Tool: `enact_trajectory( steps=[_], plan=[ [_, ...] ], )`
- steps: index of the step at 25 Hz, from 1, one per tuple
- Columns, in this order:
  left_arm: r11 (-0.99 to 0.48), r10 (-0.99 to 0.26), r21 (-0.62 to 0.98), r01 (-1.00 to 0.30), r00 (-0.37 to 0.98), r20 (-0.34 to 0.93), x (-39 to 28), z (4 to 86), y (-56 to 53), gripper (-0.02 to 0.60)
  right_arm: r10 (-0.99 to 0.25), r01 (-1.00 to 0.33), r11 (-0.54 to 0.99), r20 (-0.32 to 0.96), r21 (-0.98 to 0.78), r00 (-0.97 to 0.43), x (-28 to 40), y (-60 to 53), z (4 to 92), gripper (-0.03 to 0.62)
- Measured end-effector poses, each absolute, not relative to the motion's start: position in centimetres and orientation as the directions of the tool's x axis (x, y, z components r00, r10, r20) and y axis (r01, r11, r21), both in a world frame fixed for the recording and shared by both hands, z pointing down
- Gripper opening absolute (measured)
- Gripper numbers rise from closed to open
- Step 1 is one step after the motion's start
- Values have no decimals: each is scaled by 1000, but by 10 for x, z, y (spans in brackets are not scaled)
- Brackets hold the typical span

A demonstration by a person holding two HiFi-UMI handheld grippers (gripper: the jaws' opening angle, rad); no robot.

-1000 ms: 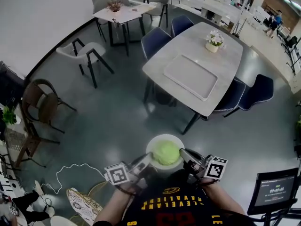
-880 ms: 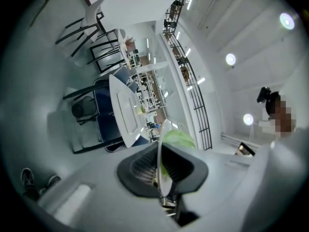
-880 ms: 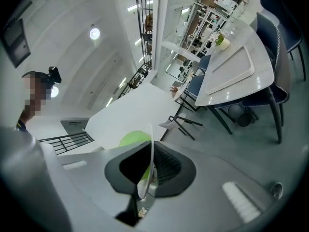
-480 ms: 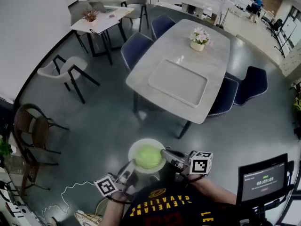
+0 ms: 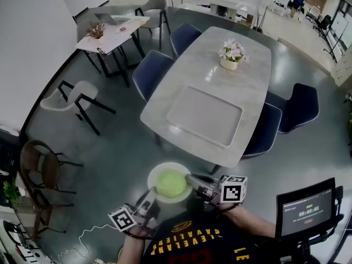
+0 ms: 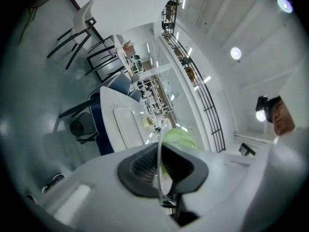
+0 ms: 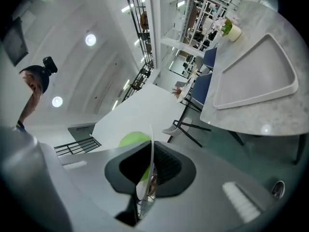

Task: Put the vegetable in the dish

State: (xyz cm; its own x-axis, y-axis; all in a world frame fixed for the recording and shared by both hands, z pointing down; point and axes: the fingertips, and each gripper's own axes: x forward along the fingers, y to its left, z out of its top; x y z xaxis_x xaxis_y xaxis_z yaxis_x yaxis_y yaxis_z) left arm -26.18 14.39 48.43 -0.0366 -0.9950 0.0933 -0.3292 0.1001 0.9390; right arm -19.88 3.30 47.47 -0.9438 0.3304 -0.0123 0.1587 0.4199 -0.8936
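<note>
I hold my left gripper (image 5: 149, 196) and right gripper (image 5: 193, 181) both clamped on the dish (image 5: 164, 166) rim; the vegetable (image 5: 171, 183) lies between them

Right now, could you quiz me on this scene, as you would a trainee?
1. True or false: the vegetable lies in the dish.
2. What do the left gripper and right gripper clamp? A) the dish's rim B) a chair C) nothing
3. Fill in: on the table, beyond the tray, stands a pot of ____.

Key: 1 true; 2 A; 3 flowers.
</note>
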Motion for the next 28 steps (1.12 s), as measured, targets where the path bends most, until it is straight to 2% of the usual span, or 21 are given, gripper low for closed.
enact_trajectory(
  steps=[5,13,22,28],
  plan=[
    [84,-996,933,-351,8,93,-270,486,115,18,288,156,432,-28,-888,-957,-202,7,476,14],
    [18,-987,920,-392,140,79,-279,472,45,18,155,123,451,-59,-884,-986,-197,-52,466,14],
    [-41,-930,939,-341,358,90,-288,487,-36,18,-72,-18,442,-15,-897,-997,-189,-113,479,14],
    [-67,-860,944,-323,498,110,-321,499,-78,17,-215,-104,407,16,-908,-977,-211,-143,488,15]
  ],
)
